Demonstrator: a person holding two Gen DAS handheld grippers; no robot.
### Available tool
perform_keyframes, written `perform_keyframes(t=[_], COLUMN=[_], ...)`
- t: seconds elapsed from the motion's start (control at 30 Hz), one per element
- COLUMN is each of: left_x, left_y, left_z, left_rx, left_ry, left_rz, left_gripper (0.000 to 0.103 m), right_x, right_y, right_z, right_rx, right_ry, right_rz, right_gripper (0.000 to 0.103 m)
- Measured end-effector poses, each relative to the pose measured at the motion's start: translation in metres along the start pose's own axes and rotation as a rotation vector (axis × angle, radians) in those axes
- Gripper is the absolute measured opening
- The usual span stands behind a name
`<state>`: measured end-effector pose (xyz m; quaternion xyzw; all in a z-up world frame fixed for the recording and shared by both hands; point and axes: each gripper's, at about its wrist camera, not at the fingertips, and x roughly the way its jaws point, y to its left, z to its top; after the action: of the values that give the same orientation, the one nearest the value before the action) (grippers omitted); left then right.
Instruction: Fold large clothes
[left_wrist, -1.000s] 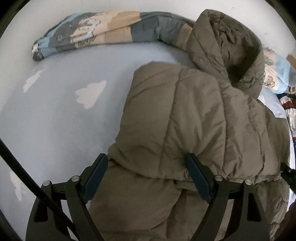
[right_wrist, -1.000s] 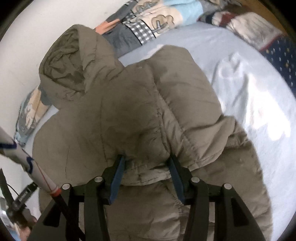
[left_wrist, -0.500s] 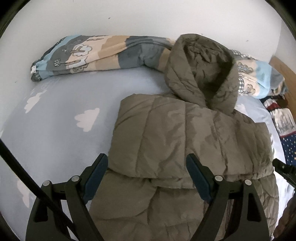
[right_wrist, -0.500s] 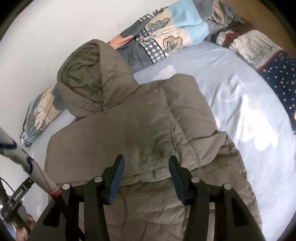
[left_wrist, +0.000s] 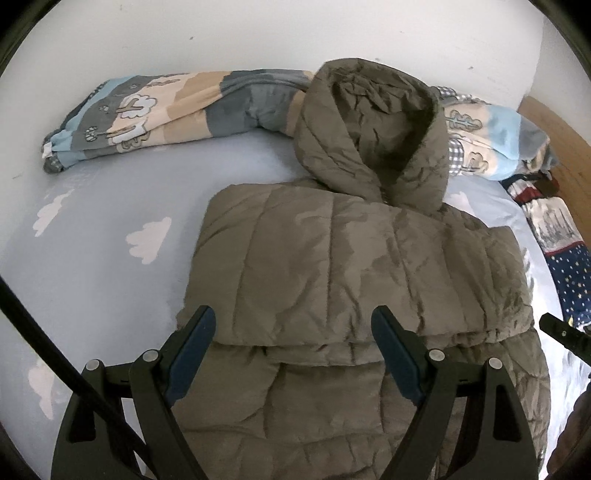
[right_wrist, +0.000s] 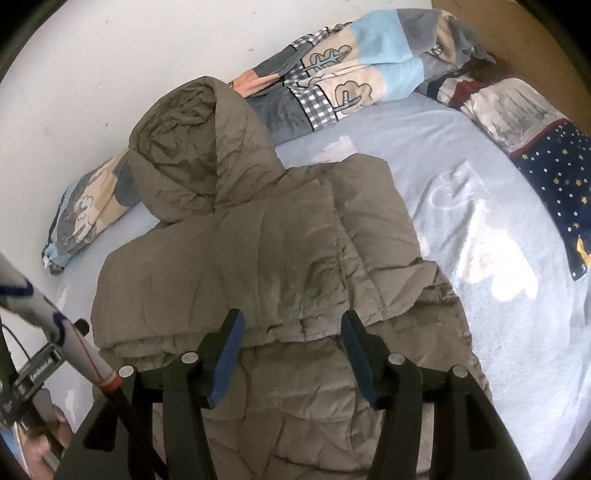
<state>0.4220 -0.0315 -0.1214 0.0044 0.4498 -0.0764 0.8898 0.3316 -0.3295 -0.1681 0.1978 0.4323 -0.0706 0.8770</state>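
Note:
An olive-brown hooded puffer jacket (left_wrist: 343, 266) lies on the light blue bed sheet, folded so an upper layer rests over the lower part; its hood (left_wrist: 373, 125) points to the wall. It also shows in the right wrist view (right_wrist: 266, 251). My left gripper (left_wrist: 293, 332) is open and empty, held above the fold edge. My right gripper (right_wrist: 291, 332) is open and empty, above the same fold edge on the jacket's right part. Neither gripper touches the cloth.
A rolled patchwork duvet (left_wrist: 162, 110) lies along the white wall behind the hood. A navy starred pillow (right_wrist: 554, 162) and patterned bedding sit at the right. The sheet (left_wrist: 92, 266) has white cloud prints. A wooden headboard (left_wrist: 554, 129) stands far right.
Both grippers have let go of the jacket's folded layer and pulled back and up from it. The jacket now lies still and looks smaller in both views.

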Motion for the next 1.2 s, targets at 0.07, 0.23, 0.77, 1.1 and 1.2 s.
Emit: perform_keyframes(t=[0.07,0.23,0.77,1.1,1.2], left_x=[0.000,-0.008,-0.001,0.022,0.026], left_y=[-0.003,-0.007,0.022,0.053,0.057], left_z=[0.000,0.003,0.010,0.015,0.017], left_rx=[0.013,0.016,-0.044,-0.123,-0.123], left_ry=[0.000,-0.014,0.005,0.045,0.041], left_rz=[0.002,-0.032,-0.088,-0.106,-0.086], left_gripper=[0.085,0.085,0.085,0.085,0.085], right_x=[-0.004,-0.026,-0.039,0.080,0.110], right_y=[0.001,0.003,0.120,0.162,0.160], right_z=[-0.003,-0.009,0.163,0.263,0.281], right_rx=[-0.019,-0.060,-0.145,-0.176,-0.203], right_ry=[0.002,-0.020,-0.135,-0.102,-0.121], right_rz=[0.009,0.019,0.066,-0.051,-0.151], right_gripper=[0.059,0.059,0.064,0.068,0.068])
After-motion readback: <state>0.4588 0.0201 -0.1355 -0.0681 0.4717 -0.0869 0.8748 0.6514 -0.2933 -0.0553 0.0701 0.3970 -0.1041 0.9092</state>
